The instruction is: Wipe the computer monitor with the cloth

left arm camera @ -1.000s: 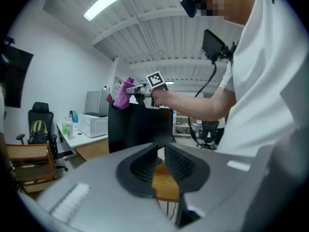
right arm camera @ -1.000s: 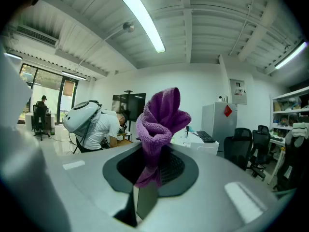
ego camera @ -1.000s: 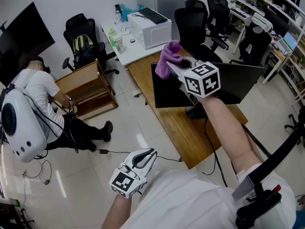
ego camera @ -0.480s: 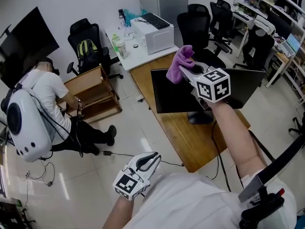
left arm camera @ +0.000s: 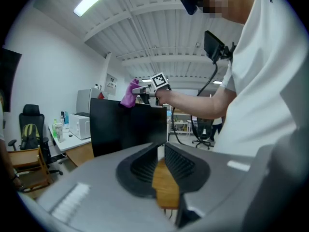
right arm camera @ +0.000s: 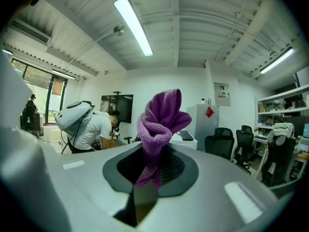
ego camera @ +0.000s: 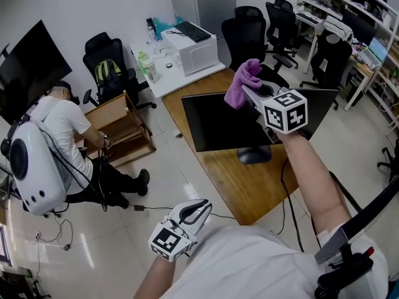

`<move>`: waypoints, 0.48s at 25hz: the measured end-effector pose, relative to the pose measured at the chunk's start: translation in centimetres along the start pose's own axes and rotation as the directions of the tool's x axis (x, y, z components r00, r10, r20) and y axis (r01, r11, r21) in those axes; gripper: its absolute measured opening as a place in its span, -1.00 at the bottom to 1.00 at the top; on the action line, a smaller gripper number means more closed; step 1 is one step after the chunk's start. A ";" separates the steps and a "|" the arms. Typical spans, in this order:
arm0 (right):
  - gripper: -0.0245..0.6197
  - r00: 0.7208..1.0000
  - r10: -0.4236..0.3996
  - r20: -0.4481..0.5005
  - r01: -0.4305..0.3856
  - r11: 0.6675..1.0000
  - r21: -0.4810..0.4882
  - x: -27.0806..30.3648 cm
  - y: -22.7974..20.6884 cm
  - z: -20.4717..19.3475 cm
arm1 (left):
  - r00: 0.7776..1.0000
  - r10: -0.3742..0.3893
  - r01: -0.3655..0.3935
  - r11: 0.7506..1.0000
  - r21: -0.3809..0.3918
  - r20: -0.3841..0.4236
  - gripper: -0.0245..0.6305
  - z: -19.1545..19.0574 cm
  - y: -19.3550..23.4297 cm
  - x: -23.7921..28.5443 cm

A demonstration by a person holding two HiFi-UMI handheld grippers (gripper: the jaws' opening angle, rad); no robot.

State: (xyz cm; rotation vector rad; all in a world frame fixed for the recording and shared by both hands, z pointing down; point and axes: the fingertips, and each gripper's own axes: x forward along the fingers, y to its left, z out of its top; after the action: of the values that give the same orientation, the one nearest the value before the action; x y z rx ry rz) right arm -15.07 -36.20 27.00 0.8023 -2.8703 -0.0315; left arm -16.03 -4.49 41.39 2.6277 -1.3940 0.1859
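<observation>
The small purple terry cloth (right arm camera: 157,124) is pinched by its lower folds between the jaws of the right gripper (ego camera: 248,91). Its bunched top stands free above them. It is held in the air over the top edge of the flat black computer monitor (ego camera: 218,126) on the long wooden desk (ego camera: 249,185), seemingly not yet touching the screen. The cloth is soft, light and limp, so that low hold suits it. The thin panel on its single foot may rock, so light pressure is wise. The left gripper (ego camera: 196,207) hangs low by the waist, jaws drawn together on nothing
</observation>
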 end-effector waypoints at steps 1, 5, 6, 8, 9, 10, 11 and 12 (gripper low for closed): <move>-0.76 1.000 -0.007 0.000 0.007 1.000 0.002 -0.3 -0.5 -0.1 | 1.000 -0.002 0.002 1.000 0.004 0.001 -0.73 -0.1 0.0 0.2; -0.76 0.999 -0.037 -0.001 0.037 0.999 0.005 -1.7 -2.7 -0.5 | 1.000 -0.017 0.017 1.000 0.010 -0.007 -0.73 -0.2 -0.4 1.2; -0.76 0.999 -0.045 -0.001 0.045 0.999 0.006 -2.1 -3.2 -0.5 | 1.000 -0.021 0.021 1.000 0.008 -0.011 -0.73 -0.1 -0.7 1.5; -0.76 0.998 -0.060 -0.001 0.060 0.998 0.008 -3.0 -4.3 -0.7 | 1.000 -0.025 0.025 1.000 0.006 -0.018 -0.73 0.3 -1.1 2.1; -0.76 0.998 -0.067 -0.001 0.067 0.998 0.010 -3.5 -4.9 -0.8 | 0.999 -0.028 0.028 1.000 0.008 -0.019 -0.73 0.3 -1.3 2.4; -0.76 0.997 -0.075 0.000 0.075 0.997 0.011 -3.9 -5.5 -0.9 | 0.999 -0.032 0.032 0.999 0.010 -0.021 -0.73 0.4 -1.5 2.8; -0.76 0.997 -0.082 0.000 0.082 0.997 0.013 -4.3 -6.1 -1.0 | 0.999 -0.036 0.036 0.999 0.012 -0.024 -0.73 0.4 -1.6 3.1; -0.76 0.996 -0.090 0.000 0.090 0.996 0.015 -4.7 -6.7 -1.1 | 0.999 -0.041 0.042 0.999 0.016 -0.025 -0.73 0.4 -1.7 3.4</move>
State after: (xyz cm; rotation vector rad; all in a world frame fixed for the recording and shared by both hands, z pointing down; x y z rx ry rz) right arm -7.49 -39.46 26.95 0.9341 -2.8360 -0.0217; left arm -12.67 -6.41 41.51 2.6555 -1.3346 0.2252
